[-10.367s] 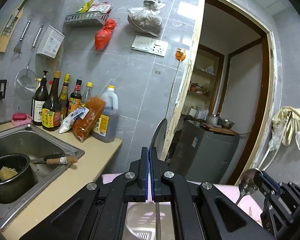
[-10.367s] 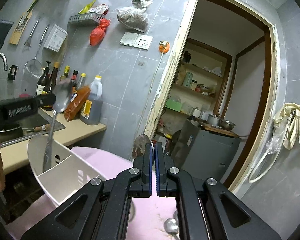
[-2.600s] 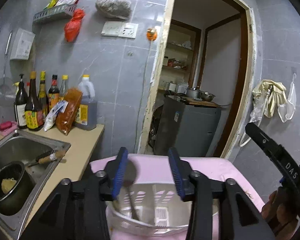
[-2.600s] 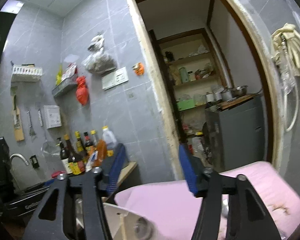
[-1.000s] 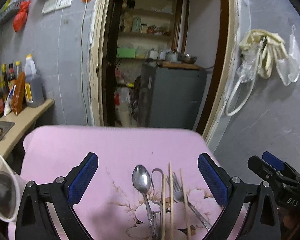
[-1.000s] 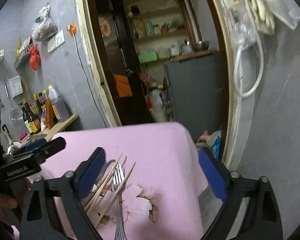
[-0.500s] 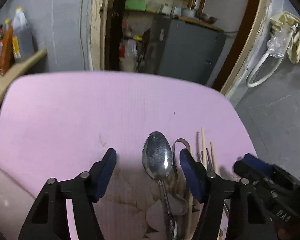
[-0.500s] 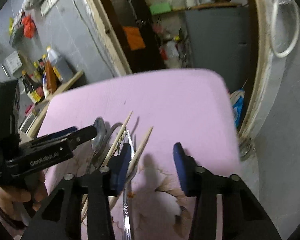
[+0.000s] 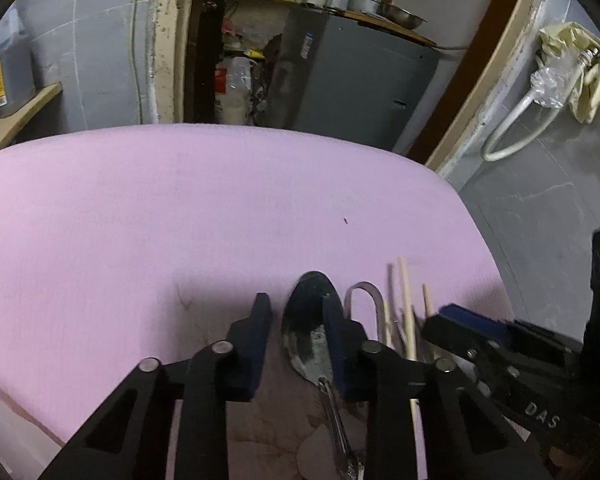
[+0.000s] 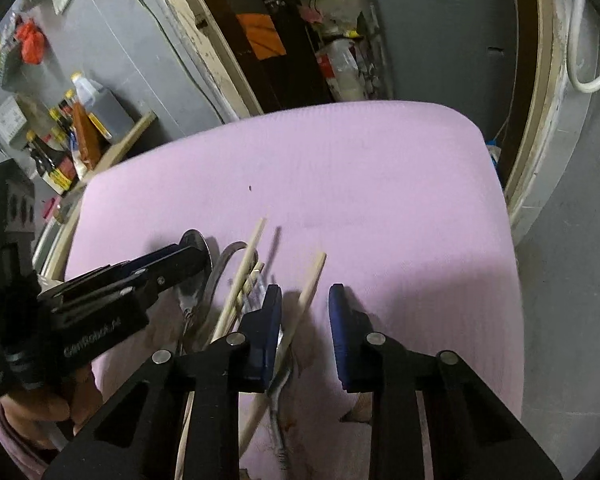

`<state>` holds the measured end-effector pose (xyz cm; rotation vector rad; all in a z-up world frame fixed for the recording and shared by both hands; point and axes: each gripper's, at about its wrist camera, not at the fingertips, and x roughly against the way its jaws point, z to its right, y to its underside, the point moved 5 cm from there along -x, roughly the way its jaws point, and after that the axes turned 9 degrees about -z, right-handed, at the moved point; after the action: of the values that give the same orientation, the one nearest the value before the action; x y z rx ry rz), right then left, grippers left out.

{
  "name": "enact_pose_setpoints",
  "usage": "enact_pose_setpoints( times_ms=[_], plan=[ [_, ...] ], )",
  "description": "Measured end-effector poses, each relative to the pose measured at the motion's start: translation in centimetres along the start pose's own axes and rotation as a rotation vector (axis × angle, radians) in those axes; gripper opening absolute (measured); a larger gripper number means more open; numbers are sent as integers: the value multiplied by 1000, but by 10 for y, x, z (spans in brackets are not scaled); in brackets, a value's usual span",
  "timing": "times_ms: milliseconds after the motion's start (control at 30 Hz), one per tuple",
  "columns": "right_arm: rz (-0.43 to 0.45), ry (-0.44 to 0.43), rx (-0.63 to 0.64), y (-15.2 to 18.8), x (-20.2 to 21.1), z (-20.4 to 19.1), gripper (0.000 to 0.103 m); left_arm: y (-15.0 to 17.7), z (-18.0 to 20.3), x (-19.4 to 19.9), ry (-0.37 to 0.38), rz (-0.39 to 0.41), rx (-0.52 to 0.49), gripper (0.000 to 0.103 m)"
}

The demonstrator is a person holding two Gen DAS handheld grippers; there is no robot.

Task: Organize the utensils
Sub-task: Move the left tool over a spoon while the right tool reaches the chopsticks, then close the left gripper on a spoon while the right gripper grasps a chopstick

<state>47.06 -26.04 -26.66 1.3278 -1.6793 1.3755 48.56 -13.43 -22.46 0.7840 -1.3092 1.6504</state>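
Left gripper (image 9: 296,322) low in the centre of the left wrist view, jaws just narrowed to a slim gap around the bowl of the spoon (image 9: 307,330), right pad against the bowl's edge, left pad apart from it; grip not settled. Spoon flat on the pink cloth (image 9: 204,216), handle running to the bottom edge. Right gripper (image 10: 305,320) at lower centre of the right wrist view, jaws likewise just narrowed, gap astride one chopstick (image 10: 305,298), pads not visibly pressing it. Fork (image 10: 276,390) partly hidden under the left pad. More chopsticks (image 10: 242,276) just left of it. Bottles (image 10: 56,160) at far left.
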Motion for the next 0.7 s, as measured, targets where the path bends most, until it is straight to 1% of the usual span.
enact_pose_setpoints(
  times_ms=[67,133,233,267,367,467,533,567,700],
  plan=[
    [-12,33,7,0,0,-2,20,0,2,-1,-3,-10,-12,19],
    [-21,79,15,1,-1,-8,20,-2,2,-2,-12,-16,-17,18],
    [-22,118,0,0,0,-9,13,-3,2,-2,-22,-24,-22,15],
    [-21,110,-12,-1,1,-8,8,-3,1,-2,-22,-26,-22,12],
    [-11,42,-81,-1,4,3,6,-4,0,1,-6,-24,-9,8],
    [15,-84,-180,5,10,12,4,-4,7,11,15,6,-30,3],
    [61,-138,-232,11,19,18,4,-1,13,17,8,22,-53,2],
    [94,-158,-250,14,26,19,4,1,14,20,4,32,-58,2],
    [177,-169,-266,25,50,18,4,8,17,32,2,80,-50,2]
  ],
)
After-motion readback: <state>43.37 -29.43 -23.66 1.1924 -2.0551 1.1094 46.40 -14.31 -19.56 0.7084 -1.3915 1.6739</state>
